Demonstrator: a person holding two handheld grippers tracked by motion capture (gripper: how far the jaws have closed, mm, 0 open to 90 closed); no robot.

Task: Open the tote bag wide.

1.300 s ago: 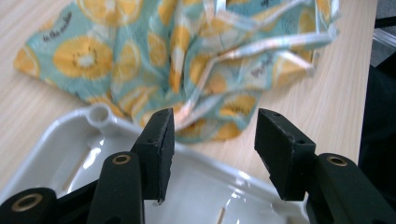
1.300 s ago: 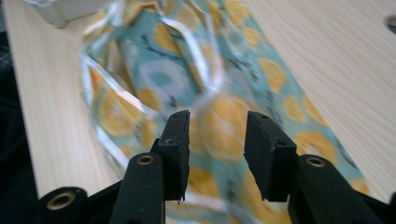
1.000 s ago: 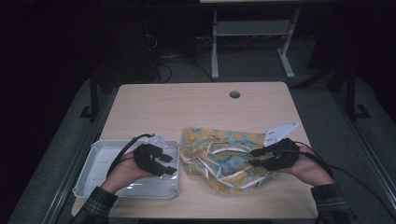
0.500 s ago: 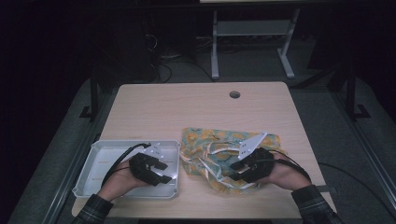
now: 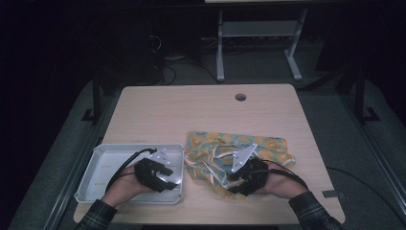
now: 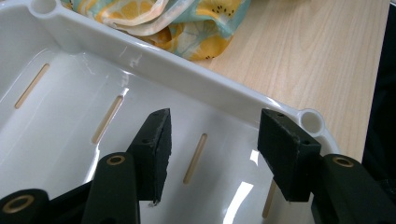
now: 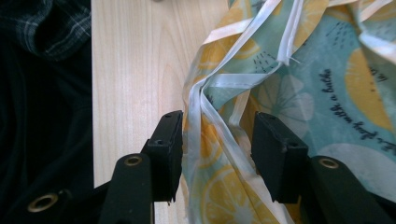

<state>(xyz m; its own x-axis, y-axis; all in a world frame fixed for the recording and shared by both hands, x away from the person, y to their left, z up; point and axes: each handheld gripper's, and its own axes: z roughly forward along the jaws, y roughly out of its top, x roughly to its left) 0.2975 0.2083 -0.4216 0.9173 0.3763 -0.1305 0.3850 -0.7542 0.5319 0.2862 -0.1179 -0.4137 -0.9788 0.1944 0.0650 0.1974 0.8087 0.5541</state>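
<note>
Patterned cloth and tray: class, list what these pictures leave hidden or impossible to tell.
- Patterned cloth: crumpled in the high view, so its shape and kind are unclear; the right claw and hand cover its near edge.
- Right gripper view: whether the open jaws touch the white trim between them is unclear.
- White tray: cut off by the left gripper view's edges; in the high view the left claw hides part of its floor.
- Print on the cloth: only partly legible.

Lemon-print cloth [image 7: 299, 93] between parted jaws
</note>
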